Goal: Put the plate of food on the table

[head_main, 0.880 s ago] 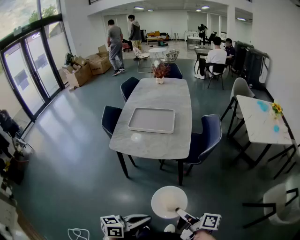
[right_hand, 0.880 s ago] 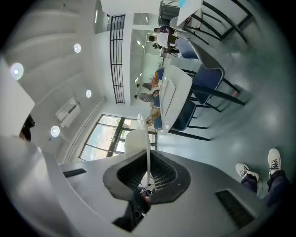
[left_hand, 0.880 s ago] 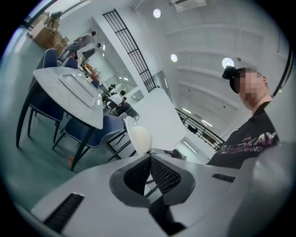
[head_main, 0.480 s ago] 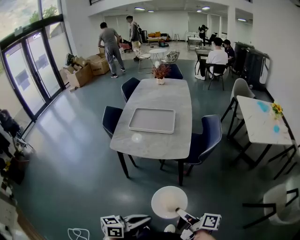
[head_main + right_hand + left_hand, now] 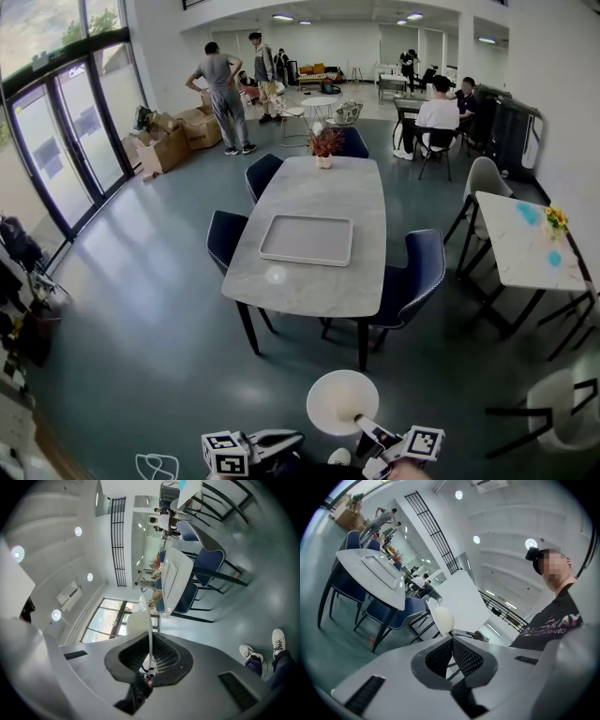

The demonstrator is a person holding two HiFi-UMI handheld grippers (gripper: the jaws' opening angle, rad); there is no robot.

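One white plate (image 5: 343, 401) hung low before us, well short of the marble surface (image 5: 323, 192), barely moved from a moment earlier. Our right gripper (image 5: 362, 425) had its jaws clenched on the plate's rim; our left gripper (image 5: 294, 437) had its jaws pressed together on nothing. A standing person (image 5: 225, 94) by the boxes (image 5: 169, 141) had shifted.

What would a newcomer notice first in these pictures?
A long grey table with blue chairs around it fills the middle of the room, and an empty tray lies on it. At the bottom of the head view, the right gripper has its jaws shut on the rim of a white plate, well short of the table.
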